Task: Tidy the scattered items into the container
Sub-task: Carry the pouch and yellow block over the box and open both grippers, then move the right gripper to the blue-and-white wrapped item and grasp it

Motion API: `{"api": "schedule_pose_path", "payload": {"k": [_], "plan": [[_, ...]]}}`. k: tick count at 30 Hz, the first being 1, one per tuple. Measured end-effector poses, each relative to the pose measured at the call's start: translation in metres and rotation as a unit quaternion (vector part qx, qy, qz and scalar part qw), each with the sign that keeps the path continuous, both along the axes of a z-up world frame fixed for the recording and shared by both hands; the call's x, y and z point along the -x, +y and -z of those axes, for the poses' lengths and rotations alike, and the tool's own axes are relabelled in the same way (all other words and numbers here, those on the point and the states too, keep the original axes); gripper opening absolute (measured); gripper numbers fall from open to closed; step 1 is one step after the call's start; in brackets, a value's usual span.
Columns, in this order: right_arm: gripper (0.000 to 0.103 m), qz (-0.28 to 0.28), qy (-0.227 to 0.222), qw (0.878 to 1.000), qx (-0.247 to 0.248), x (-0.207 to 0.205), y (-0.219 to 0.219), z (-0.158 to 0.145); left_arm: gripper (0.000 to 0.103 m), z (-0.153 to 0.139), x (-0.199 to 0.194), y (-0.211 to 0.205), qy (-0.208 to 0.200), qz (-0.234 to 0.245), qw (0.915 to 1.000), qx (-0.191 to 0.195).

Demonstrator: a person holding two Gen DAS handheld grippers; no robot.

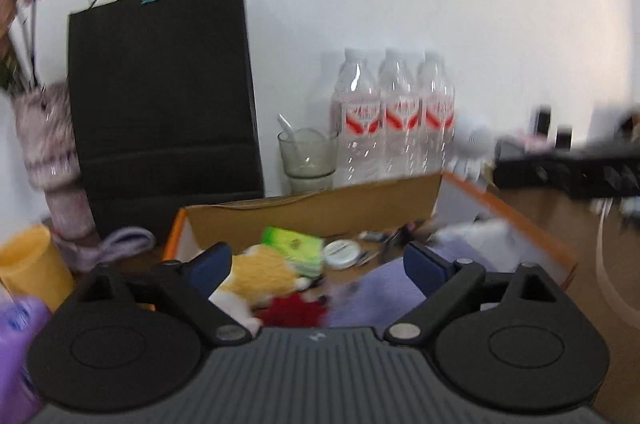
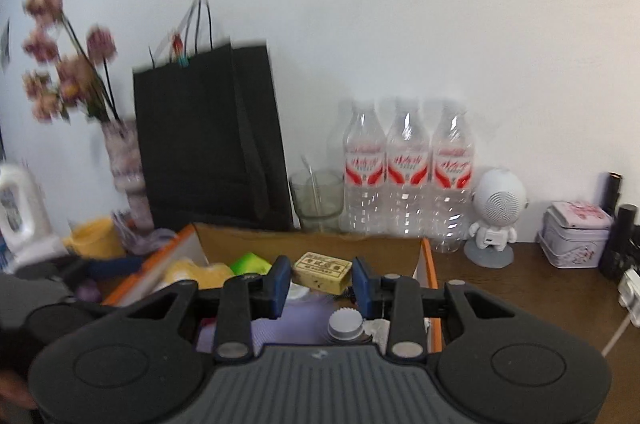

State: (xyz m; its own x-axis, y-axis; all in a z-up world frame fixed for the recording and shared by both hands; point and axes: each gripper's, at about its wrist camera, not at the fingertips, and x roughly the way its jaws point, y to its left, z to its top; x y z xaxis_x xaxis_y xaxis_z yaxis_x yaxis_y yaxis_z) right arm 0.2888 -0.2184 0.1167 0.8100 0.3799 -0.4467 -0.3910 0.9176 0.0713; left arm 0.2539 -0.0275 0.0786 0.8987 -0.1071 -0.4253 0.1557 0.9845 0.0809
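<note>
The container is a cardboard box (image 1: 320, 212) with an orange rim (image 2: 312, 244), standing on a brown table. Inside lie a yellow plush toy (image 1: 260, 276), a green packet (image 1: 296, 248), a white round tin (image 1: 340, 252), purple cloth (image 1: 384, 292) and a grey-capped bottle (image 2: 345, 324). My left gripper (image 1: 318, 262) hovers over the box with its jaws wide apart, pressing on nothing. My right gripper (image 2: 321, 284) is over the box too, shut on a small yellow labelled box (image 2: 322, 266) that fills the gap between its blue pads.
Against the white wall stand a black paper bag (image 1: 164, 96), a glass (image 1: 308, 156) and three water bottles (image 1: 396, 120). A flower vase (image 1: 52, 152) and a yellow cup (image 1: 28, 264) are left of the box. An astronaut speaker (image 2: 496, 212) and a tin (image 2: 576, 236) stand to its right.
</note>
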Motion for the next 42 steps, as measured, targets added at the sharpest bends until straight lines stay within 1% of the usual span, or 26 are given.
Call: {"api": "schedule_pose_path", "payload": {"k": [2,4,6,8,11,13,16,17,18,19,20,23,24,26,28,30,32,34,36,38,41,42], "plan": [[0.032,-0.009,0.015,1.000,0.018,-0.018,0.007,0.007,0.100,0.001,-0.004,0.013,0.007,-0.009,0.9999,0.009],[0.032,-0.010,0.044,0.999,0.021,-0.038,0.010,0.015,0.102,0.000,-0.012,0.024,0.019,-0.029,0.9991,0.027],[0.032,-0.016,0.080,0.997,0.010,-0.058,0.012,0.023,0.102,0.002,-0.024,0.032,0.036,-0.042,0.9977,0.040],[0.032,-0.030,0.127,0.991,-0.014,-0.077,0.013,0.032,0.102,0.003,-0.034,0.040,0.049,-0.062,0.9956,0.050],[0.034,-0.044,0.177,0.982,-0.039,-0.100,0.019,0.046,0.102,0.002,-0.042,0.048,0.055,-0.076,0.9930,0.072],[0.034,-0.050,0.199,0.978,-0.047,-0.110,0.028,0.056,0.102,0.002,-0.045,0.051,0.057,-0.081,0.9918,0.080],[0.034,-0.067,0.230,0.969,-0.056,-0.120,0.046,0.069,0.103,0.002,-0.048,0.051,0.057,-0.080,0.9919,0.080],[0.037,-0.077,0.231,0.968,-0.060,-0.122,0.052,0.071,0.103,0.003,-0.049,0.051,0.058,-0.080,0.9920,0.079],[0.042,-0.085,0.234,0.966,-0.066,-0.124,0.056,0.072,0.103,0.003,-0.049,0.051,0.058,-0.080,0.9919,0.079],[0.051,-0.085,0.237,0.965,-0.072,-0.128,0.058,0.072,0.103,0.004,-0.049,0.052,0.059,-0.081,0.9918,0.079],[0.055,-0.076,0.239,0.965,-0.077,-0.130,0.058,0.070,0.103,0.004,-0.050,0.052,0.060,-0.082,0.9917,0.079],[0.057,-0.059,0.229,0.967,-0.095,-0.131,0.045,0.056,0.103,0.001,-0.049,0.053,0.064,-0.086,0.9913,0.077],[0.057,-0.052,0.228,0.968,-0.092,-0.130,0.040,0.051,0.103,-0.001,-0.049,0.053,0.065,-0.087,0.9911,0.076],[0.061,-0.032,0.226,0.971,-0.069,-0.126,0.032,0.045,0.103,-0.005,-0.048,0.051,0.068,-0.089,0.9909,0.074],[0.063,-0.009,0.228,0.973,-0.043,-0.120,0.023,0.041,0.103,-0.007,-0.046,0.047,0.077,-0.090,0.9904,0.072],[0.064,0.004,0.232,0.972,-0.033,-0.113,0.011,0.037,0.103,-0.010,-0.039,0.044,0.083,-0.087,0.9904,0.070],[0.073,0.016,0.235,0.971,-0.041,-0.104,-0.005,0.028,0.103,-0.014,-0.031,0.042,0.084,-0.087,0.9903,0.068],[0.078,0.024,0.237,0.970,-0.053,-0.094,-0.017,0.018,0.103,-0.019,-0.024,0.040,0.093,-0.091,0.9893,0.066],[0.078,0.027,0.237,0.970,-0.055,-0.083,-0.024,0.009,0.103,-0.025,-0.016,0.038,0.105,-0.093,0.9881,0.063],[0.079,0.026,0.230,0.972,-0.051,-0.069,-0.025,0.000,0.103,-0.032,-0.006,0.035,0.107,-0.092,0.9882,0.060],[0.080,0.024,0.215,0.975,-0.047,-0.046,-0.024,-0.011,0.103,-0.042,0.014,0.031,0.097,-0.093,0.9893,0.057],[0.080,0.025,0.207,0.977,-0.046,-0.037,-0.024,-0.013,0.103,-0.046,0.024,0.029,0.088,-0.095,0.9900,0.057]]}}
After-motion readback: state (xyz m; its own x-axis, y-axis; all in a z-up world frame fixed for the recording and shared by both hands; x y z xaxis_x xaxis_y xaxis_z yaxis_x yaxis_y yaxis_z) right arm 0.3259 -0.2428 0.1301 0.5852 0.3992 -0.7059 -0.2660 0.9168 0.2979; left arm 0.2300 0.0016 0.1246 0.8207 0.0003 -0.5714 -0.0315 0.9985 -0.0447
